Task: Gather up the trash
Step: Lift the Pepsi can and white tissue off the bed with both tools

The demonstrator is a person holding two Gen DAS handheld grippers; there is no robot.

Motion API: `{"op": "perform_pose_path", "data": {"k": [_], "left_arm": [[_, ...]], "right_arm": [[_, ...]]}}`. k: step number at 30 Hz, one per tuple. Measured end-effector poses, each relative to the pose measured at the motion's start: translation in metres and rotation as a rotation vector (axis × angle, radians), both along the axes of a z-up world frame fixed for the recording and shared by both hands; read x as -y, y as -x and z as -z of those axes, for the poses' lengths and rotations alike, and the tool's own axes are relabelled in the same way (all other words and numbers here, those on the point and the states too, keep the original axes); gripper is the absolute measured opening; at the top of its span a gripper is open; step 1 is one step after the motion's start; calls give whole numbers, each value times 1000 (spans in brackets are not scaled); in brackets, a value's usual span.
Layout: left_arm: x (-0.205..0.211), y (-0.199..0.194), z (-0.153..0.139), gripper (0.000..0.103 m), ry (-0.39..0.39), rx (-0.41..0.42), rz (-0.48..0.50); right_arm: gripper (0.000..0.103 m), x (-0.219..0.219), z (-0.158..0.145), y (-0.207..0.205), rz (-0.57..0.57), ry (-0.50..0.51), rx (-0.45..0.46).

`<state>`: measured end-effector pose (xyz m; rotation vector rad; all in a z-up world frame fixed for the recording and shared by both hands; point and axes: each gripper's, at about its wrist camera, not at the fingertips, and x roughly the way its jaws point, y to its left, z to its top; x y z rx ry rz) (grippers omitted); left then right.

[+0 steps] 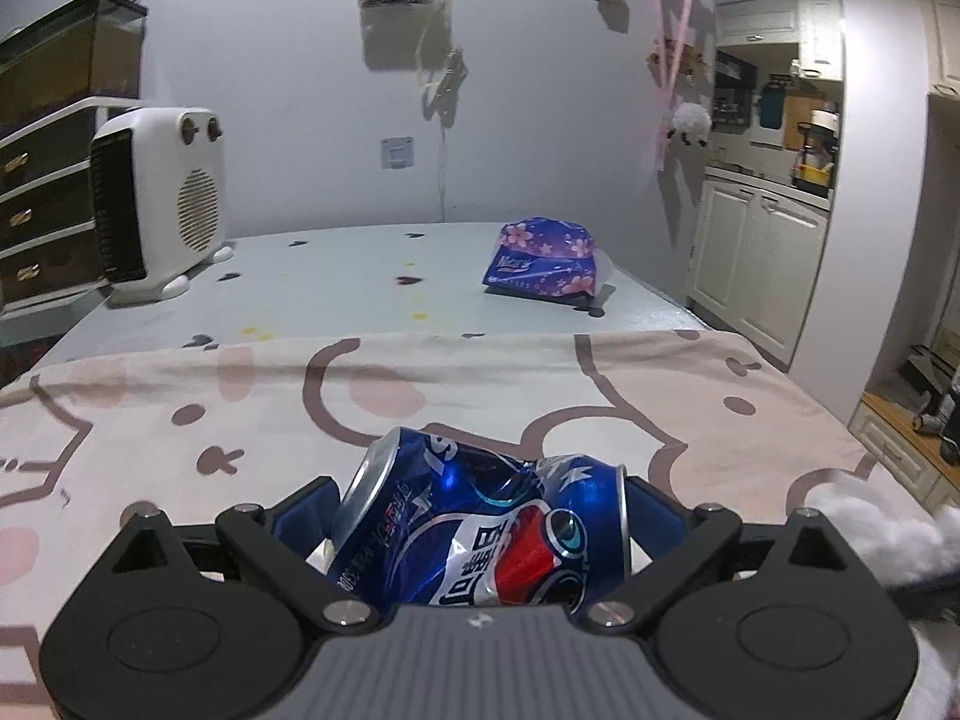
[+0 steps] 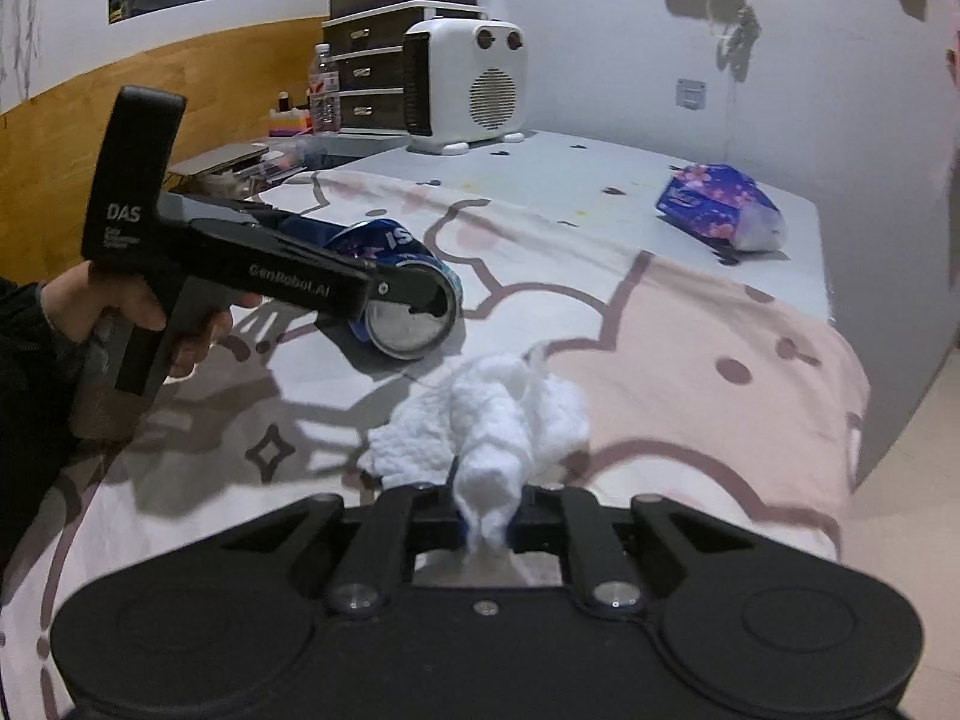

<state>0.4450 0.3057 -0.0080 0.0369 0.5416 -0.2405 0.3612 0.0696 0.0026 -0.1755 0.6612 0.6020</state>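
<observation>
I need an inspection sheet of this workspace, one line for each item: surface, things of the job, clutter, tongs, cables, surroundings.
Surface: table with a pink cartoon cloth over the near part; yellow spots on the bare grey part.
Job's things: crushed blue can, lying on its side; crumpled white tissue.
Clutter: purple tissue pack, white heater, water bottle, other small items at the far left edge.
Tongs: left tongs shut on the can; right tongs shut on the tissue.
Cables: nothing seen.
Surroundings: drawer unit, wall decorations, white cabinets, a person's hand on the left tool.
</observation>
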Motion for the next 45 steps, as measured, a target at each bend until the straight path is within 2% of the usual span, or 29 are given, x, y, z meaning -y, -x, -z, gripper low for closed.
{"op": "perform_pose_path", "data": {"k": [5,8,10,11,13,15,16,17,19,20,23,30,34,41,45], "left_arm": [[7,9,-2,97,6,-10,-34],[13,13,-2,97,3,-11,-35],[18,16,-2,97,-5,-9,-33],[19,17,-2,97,-7,-8,-33],[22,20,-2,97,-6,-6,-30],[24,22,-1,97,-11,-1,-28],[24,22,-1,97,-10,-1,-28],[24,22,-1,97,-7,-2,-28],[24,23,-1,97,-1,-3,-29],[25,23,0,97,-1,-2,-28],[25,23,-1,97,0,-3,-29],[24,23,-1,97,4,-5,-30],[24,23,-1,97,6,-5,-30],[23,23,-1,97,9,-6,-29],[22,23,-1,97,13,-5,-31]], "right_arm": [[10,27,-9,29,11,-42,-21],[12,42,-16,49,-29,-70,-48],[19,47,-16,58,-54,-80,-52],[27,48,-15,59,-58,-79,-49],[32,45,-9,60,-63,-44,-25],[46,41,0,56,-73,5,1],[47,39,4,53,-87,17,4],[46,39,6,51,-98,24,-2],[33,42,7,51,-121,7,-24],[19,44,6,53,-135,-8,-35],[11,51,-1,65,-136,-7,-30],[11,92,-40,116,-148,-4,-14],[11,102,-55,138,-214,28,-47],[11,53,-20,115,-305,73,-81],[13,33,1,94,-304,90,-41]]}}
